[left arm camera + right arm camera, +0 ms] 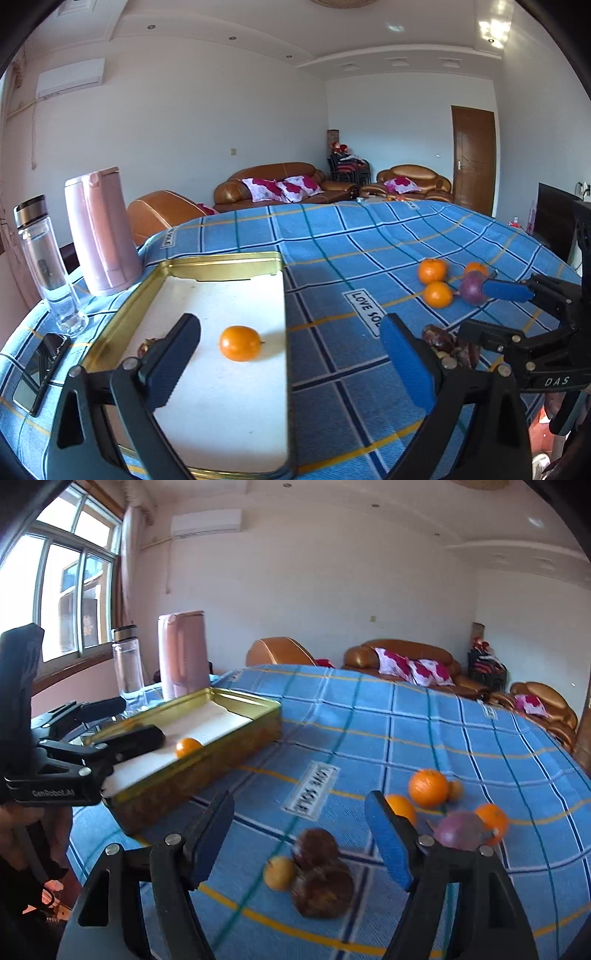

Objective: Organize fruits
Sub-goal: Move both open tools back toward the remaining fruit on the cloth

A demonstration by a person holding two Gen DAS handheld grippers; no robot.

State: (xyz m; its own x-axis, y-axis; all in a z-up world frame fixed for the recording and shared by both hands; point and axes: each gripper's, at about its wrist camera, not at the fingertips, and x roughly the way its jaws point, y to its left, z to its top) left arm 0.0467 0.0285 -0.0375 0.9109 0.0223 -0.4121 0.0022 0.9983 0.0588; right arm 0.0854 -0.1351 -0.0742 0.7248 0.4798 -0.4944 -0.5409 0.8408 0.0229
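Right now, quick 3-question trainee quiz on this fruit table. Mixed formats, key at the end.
1. True or false: the gold tray holds exactly one orange fruit.
2. Multiple choice: the left gripper is A) shut on the orange fruit, B) open with nothing between its pads, C) shut on the pink kettle.
3. Short answer: which fruits lie nearest the right gripper on the blue checked cloth?

Key
1. True; a small dark item sits half hidden at the tray's near left.
2. B
3. Two dark brown fruits with a small yellow fruit beside them.
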